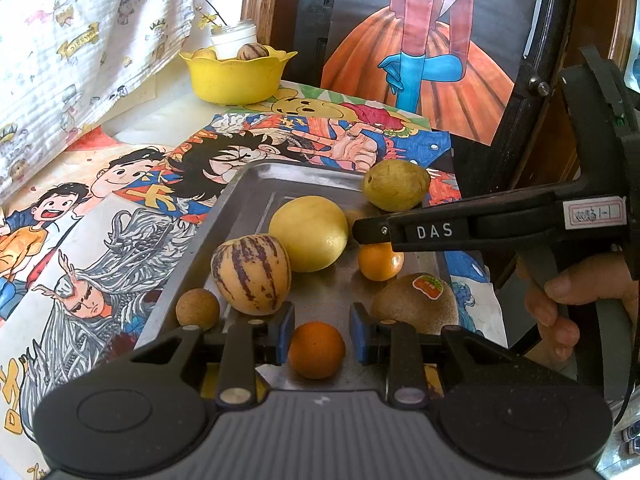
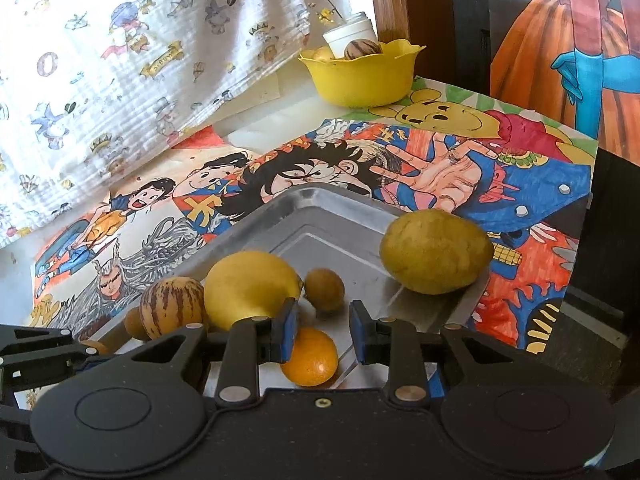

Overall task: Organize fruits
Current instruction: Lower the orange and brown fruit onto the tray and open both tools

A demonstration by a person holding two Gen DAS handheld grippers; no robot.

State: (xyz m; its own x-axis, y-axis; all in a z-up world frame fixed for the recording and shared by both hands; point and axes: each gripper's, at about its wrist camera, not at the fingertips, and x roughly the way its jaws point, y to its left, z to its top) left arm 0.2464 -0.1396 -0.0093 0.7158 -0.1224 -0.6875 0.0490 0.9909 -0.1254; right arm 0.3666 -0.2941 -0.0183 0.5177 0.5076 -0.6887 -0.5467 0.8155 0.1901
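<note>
A: Both your claws read closed and empty. The left claw (image 1: 322,326) hangs over the small orange (image 1: 316,349) at the steel tray's (image 1: 256,184) near edge; the right claw (image 2: 324,330) over a second orange (image 2: 310,357).

B: Risk?

A: The green pear (image 2: 436,251) sits on the tray's far rim, so a nudge could roll it onto the worktop. The yellow bowl (image 1: 236,76), well beyond the tray, looks like the target.
</note>
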